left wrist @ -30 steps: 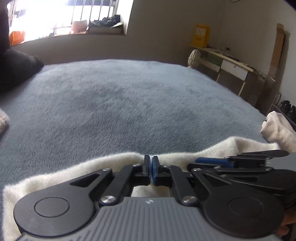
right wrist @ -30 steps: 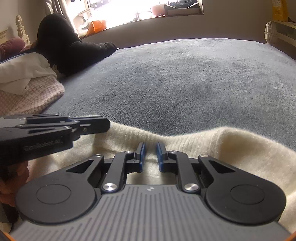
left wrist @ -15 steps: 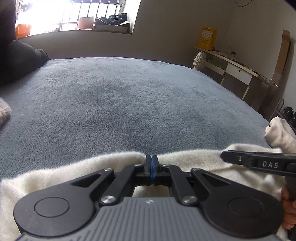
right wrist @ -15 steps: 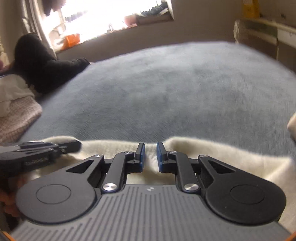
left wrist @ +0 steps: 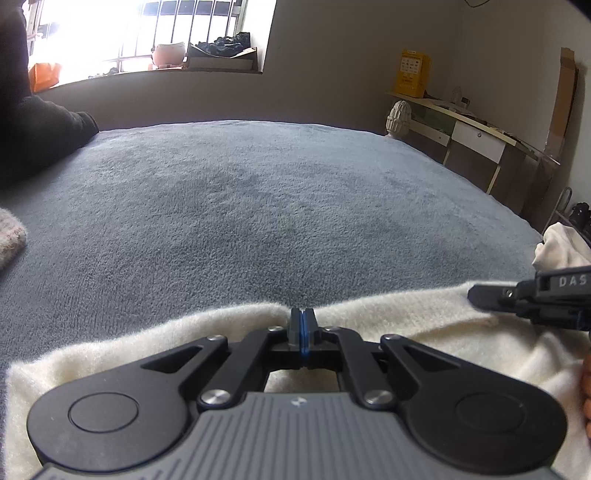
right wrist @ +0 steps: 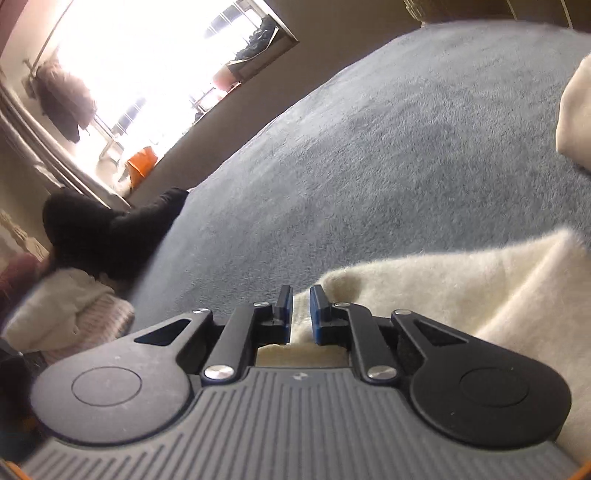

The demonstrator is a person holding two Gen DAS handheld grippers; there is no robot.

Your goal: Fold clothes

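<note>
Cream sweater lies along lower frame, long axis left to right, far hem right at both claws.
Left claw pressed together, pinching hem at centre.
Right claw, rolled, jaws closing on hem fold; gap visible, cloth between.
Seen from left wrist, right claw enters at right edge.
Under sweater: grey fleece bed.
Room: bright barred window upper left, desk right.

A grey plush bed fills the frame's middle; a bright barred window glares upper left, and a pale desk lines the beige right wall
</note>
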